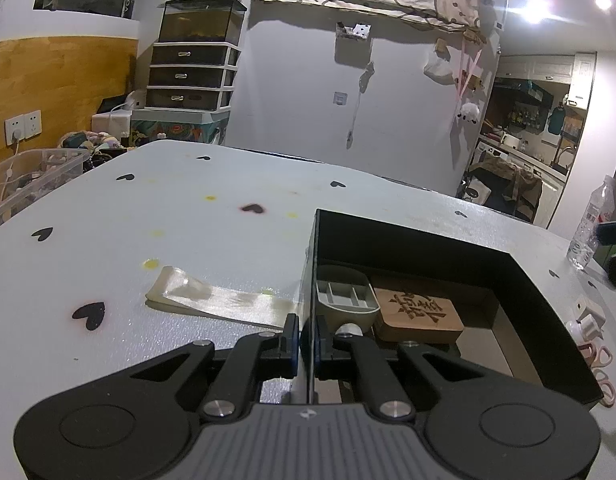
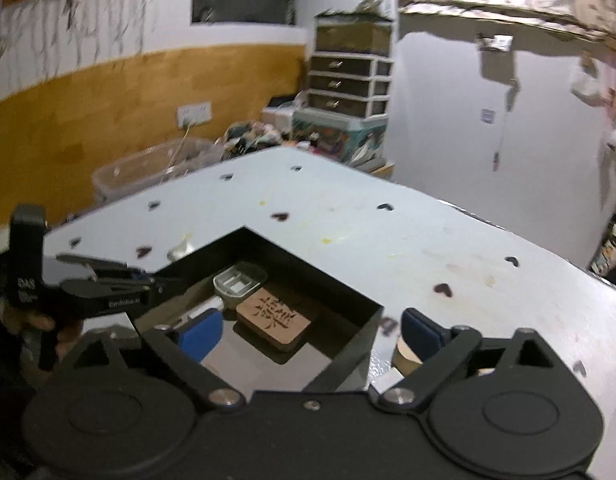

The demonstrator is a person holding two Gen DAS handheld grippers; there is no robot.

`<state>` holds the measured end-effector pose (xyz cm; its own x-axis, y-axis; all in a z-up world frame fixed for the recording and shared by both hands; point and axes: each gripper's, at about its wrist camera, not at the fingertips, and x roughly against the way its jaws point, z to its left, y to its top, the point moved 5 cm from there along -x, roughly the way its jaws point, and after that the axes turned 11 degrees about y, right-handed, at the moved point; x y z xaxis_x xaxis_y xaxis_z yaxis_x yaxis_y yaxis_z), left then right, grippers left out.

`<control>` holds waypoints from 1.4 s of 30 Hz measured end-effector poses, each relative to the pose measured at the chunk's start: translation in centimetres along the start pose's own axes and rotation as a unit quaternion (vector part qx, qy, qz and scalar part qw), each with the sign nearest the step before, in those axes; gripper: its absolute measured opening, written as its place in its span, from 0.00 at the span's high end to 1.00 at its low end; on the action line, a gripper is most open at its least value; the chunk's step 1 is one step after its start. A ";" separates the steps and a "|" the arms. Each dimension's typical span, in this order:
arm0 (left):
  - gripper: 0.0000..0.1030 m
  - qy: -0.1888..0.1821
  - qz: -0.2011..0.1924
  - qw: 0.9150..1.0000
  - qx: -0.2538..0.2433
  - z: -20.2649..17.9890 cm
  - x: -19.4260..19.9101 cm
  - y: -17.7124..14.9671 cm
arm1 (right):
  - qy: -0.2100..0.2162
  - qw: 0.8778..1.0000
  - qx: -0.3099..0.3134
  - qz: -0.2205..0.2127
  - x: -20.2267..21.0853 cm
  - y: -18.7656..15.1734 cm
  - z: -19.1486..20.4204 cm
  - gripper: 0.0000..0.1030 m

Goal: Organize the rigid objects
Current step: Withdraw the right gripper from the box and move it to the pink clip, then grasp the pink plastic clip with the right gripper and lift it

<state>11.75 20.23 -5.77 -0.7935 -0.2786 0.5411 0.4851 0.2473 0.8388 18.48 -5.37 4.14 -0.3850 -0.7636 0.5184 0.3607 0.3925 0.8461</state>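
Note:
An open black box [image 1: 428, 248] stands on the pale table [image 1: 187, 208]. Inside it lie a grey compartment tray [image 1: 346, 292] and a wooden block [image 1: 420, 312] carved with characters. My left gripper [image 1: 305, 332] is shut on the box's thin left wall, one pad on each side. In the right wrist view the same box [image 2: 316, 276] holds the tray [image 2: 239, 280] and block [image 2: 273, 316]. My right gripper [image 2: 310, 334] hovers over the box's near corner, open wide, with nothing between its blue pads [image 2: 199, 334]. The left gripper [image 2: 143, 278] and a hand [image 2: 39, 324] show at the left.
A shiny ribbon strip [image 1: 219, 300] lies left of the box. A water bottle [image 1: 592, 224], small white pieces [image 1: 588, 320] and pink loops [image 1: 602, 360] sit to the right. A tan round piece [image 2: 406, 354] lies by my right finger. A clear bin [image 1: 35, 176] stands beyond the table's left edge.

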 end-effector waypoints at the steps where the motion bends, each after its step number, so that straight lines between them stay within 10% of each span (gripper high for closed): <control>1: 0.94 0.000 0.000 1.000 0.000 0.0 0.0 0.0 | -0.005 1.000 -0.009 -0.007 0.5 -0.2 -0.1 0.00; 13: 0.93 -0.002 -0.005 1.000 0.003 -0.1 0.4 -0.1 | -0.092 0.990 -0.092 -0.060 4.8 -5.2 -2.9 0.00; 28: 0.93 0.004 -0.003 1.000 0.001 0.0 0.6 -0.3 | -0.152 0.982 -0.115 -0.015 3.0 -11.4 -4.7 0.01; 42: 0.94 0.004 -0.003 1.000 0.000 -0.1 0.7 -0.3 | -0.140 0.988 -0.014 0.068 -2.5 -11.7 -4.7 0.49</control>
<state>11.07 19.87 -5.60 -0.7930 -0.2884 0.5366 0.4804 0.2456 0.8420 19.21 -10.51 -7.67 -0.5495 -0.5311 0.6450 0.4479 0.4644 0.7640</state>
